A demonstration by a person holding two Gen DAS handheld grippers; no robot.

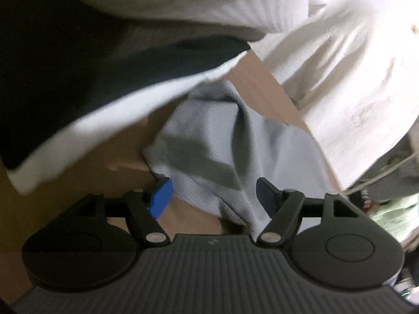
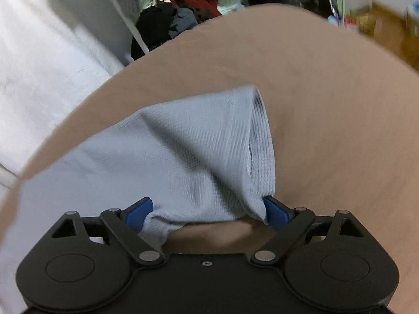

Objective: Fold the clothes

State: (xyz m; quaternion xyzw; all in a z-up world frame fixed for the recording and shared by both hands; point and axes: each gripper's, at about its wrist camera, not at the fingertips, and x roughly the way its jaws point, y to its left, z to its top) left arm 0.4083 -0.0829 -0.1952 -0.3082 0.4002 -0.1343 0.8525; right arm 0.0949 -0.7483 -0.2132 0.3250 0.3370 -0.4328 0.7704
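Grey cloth [image 2: 199, 157] between both spread hand-held grippers | left view only: black-white garment [image 1: 78, 99] | right: clothes pile [image 2: 178, 13]

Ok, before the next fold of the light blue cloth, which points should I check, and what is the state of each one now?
1. Left gripper released: ok, jaws stand wide, pads do not press the light blue cloth.
2. Right gripper released: ok, jaws wide; the cloth lies loose between them.
3. Cloth lies on the brown surface: ok.
4. Cloth lies flat: not ok, a raised ridge and wrinkles show.
5. Edges aligned: cannot tell, the far edges are out of view.
6. Room around the cloth: not ok on the left side, white garment and dark garment lie close.
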